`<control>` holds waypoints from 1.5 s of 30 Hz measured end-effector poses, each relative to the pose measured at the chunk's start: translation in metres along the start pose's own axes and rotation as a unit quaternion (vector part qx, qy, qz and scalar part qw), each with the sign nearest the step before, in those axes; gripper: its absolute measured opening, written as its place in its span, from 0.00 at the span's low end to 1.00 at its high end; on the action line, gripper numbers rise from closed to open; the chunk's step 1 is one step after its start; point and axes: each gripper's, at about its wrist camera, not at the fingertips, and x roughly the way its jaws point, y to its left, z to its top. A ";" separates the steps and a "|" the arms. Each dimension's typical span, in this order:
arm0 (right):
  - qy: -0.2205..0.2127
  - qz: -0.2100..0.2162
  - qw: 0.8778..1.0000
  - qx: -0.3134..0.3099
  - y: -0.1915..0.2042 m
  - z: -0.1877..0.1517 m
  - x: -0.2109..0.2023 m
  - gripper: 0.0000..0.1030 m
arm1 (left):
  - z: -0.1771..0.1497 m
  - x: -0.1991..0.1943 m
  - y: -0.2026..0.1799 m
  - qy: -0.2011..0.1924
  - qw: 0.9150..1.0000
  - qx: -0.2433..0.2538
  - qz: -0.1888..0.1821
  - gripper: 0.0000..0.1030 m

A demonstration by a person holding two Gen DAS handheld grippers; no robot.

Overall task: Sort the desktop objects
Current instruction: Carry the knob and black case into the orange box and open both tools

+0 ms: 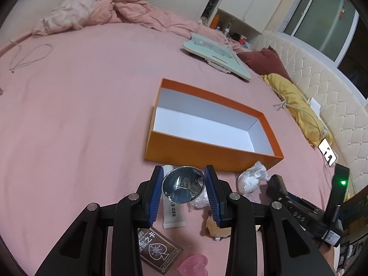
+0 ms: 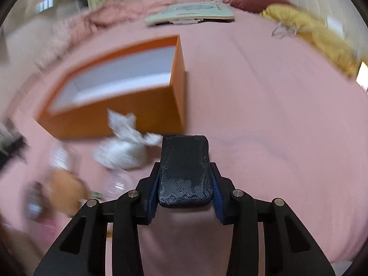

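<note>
the orange box [image 1: 214,148] sits open on the pink bedsheet [image 1: 80,115], its white inside bare as far as both views show. the left gripper [image 1: 184,189] has its jaws closed on a shiny metal cup [image 1: 182,185], just near of the box. the right gripper [image 2: 185,179] clamps a black block [image 2: 185,172], right of the box's near corner. on the sheet near the box lie a white tube [image 1: 171,214], a crumpled white bag [image 1: 251,177], a playing card [image 1: 158,250] and a pink heart [image 1: 194,265]. judging by this, most of the sorting remains.
</note>
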 end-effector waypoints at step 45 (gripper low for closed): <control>-0.082 0.052 0.992 -0.078 0.054 0.078 0.041 0.40 | 0.049 0.080 -0.026 -0.026 0.998 0.058 0.029 0.34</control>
